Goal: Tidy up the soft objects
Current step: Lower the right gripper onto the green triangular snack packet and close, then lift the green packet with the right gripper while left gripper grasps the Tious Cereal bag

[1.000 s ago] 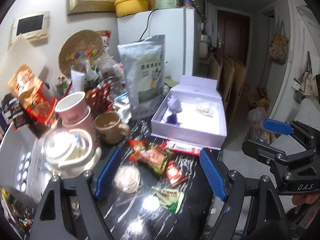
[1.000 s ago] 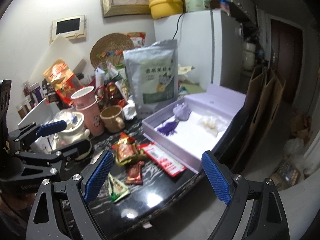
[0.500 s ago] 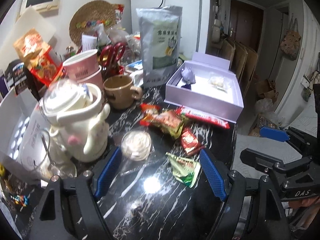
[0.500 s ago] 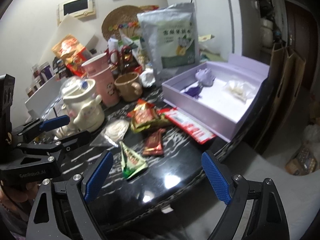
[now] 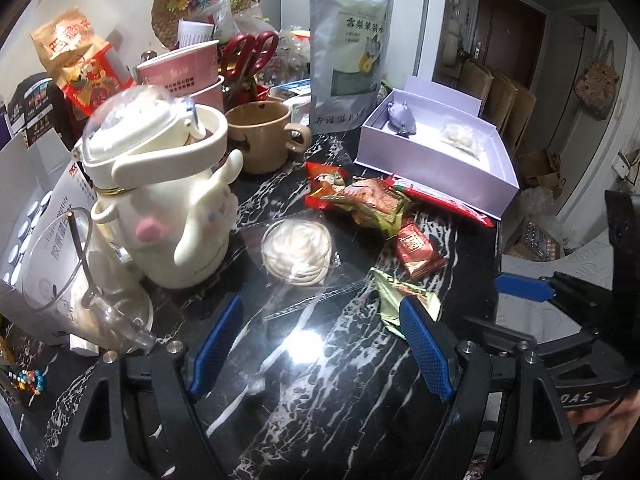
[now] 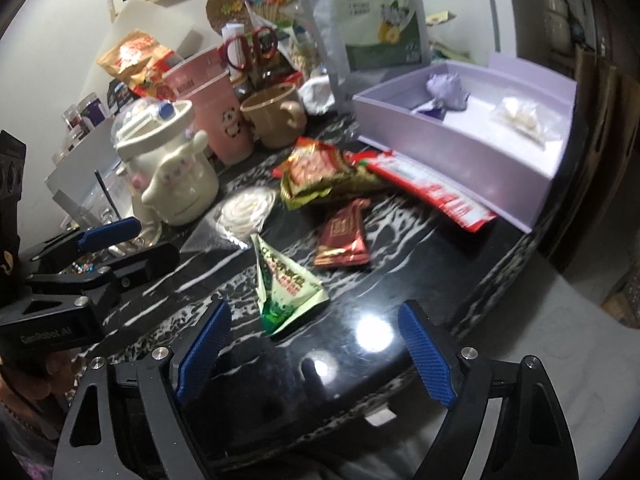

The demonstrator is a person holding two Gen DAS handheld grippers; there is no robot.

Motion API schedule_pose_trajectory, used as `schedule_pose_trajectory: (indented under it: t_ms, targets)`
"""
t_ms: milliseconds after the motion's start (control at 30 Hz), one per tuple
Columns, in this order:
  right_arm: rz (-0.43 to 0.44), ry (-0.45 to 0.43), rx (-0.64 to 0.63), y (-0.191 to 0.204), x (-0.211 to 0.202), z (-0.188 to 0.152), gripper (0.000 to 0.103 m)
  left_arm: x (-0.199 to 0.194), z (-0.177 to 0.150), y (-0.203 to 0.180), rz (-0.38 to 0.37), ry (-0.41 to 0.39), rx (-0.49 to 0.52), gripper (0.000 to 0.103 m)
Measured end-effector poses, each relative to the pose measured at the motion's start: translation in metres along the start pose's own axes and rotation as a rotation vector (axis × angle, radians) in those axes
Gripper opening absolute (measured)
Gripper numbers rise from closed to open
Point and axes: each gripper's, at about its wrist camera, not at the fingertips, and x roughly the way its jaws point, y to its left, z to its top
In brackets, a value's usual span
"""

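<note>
Black marbled worktop (image 5: 304,396), crowded. Going left to right: glass (image 5: 80,280) at 9 o'clock, white pot (image 5: 172,208) beside it, clear-bagged puff (image 5: 298,250) near centre, green pack (image 6: 286,284), dark red sachet (image 6: 344,236), heap of red snack bags (image 6: 324,174), long red packet (image 6: 432,192), then lilac box (image 6: 460,160) at 2 o'clock, already holding a purple toy (image 6: 446,90) and a small white bag (image 6: 520,116).

Left tongs (image 5: 320,344) wide, nothing between, lowered toward the puff at 12 o'clock of the jaws. Right tongs (image 6: 312,348) wide too, having just been closing a little, nothing between, green pack just ahead at 12 o'clock.

Risks, as judged: slippery film sliding on glossy stone under a shallow pinch; clear wrap missed in glare; left tongs knocking pot or glass; green pack pushed toward the near edge; both tongs colliding, close as they are.
</note>
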Motion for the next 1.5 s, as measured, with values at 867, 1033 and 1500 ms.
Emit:
schedule_pose_trajectory:
  t_ms: [867, 1033, 1500]
  targets:
    - [-0.036, 0.059, -0.051, 0.012, 0.043, -0.001, 0.04, 0.023, 0.017, 0.009, -0.082, 0.033, -0.018, 0.08]
    - [-0.033, 0.016, 0.019, -0.005, 0.019, -0.002, 0.04, 0.029, 0.023, -0.002, -0.107, 0.039, -0.008, 0.08]
    - [-0.059, -0.057, 0.129, -0.053, -0.014, 0.01, 0.04, 0.066, 0.063, -0.042, -0.166, 0.044, 0.051, 0.08]
